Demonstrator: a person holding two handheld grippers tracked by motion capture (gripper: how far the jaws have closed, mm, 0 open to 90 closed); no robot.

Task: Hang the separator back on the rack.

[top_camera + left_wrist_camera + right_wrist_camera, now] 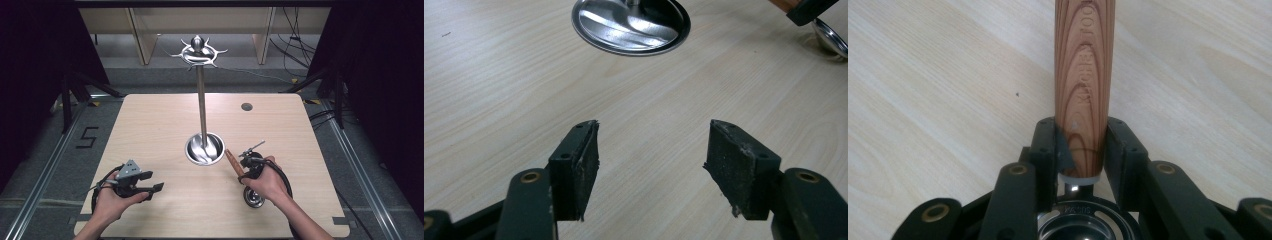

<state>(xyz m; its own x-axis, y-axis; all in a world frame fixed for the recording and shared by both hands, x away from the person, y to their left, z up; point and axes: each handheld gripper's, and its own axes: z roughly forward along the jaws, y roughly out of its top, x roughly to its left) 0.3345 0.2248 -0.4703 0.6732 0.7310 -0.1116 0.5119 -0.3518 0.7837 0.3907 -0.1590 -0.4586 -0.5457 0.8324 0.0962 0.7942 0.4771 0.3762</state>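
Wooden-handled ladle is sitting clamped by its handle in the right tool; the left tool is resting wide apart, empty, over the table.

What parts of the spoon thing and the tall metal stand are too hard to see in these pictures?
- Utensil head, high view: mostly under the right hand, so its shape is unclear.
- Same head, right gripper view: cut off by the bottom edge, behind the right gripper clamped on the wooden handle.
- Handle lettering, right gripper view: partly cut off by the top edge.
- Stand's hooks, high view: too small to count.
- Stand's base, left gripper view: pole cut off by the top edge.
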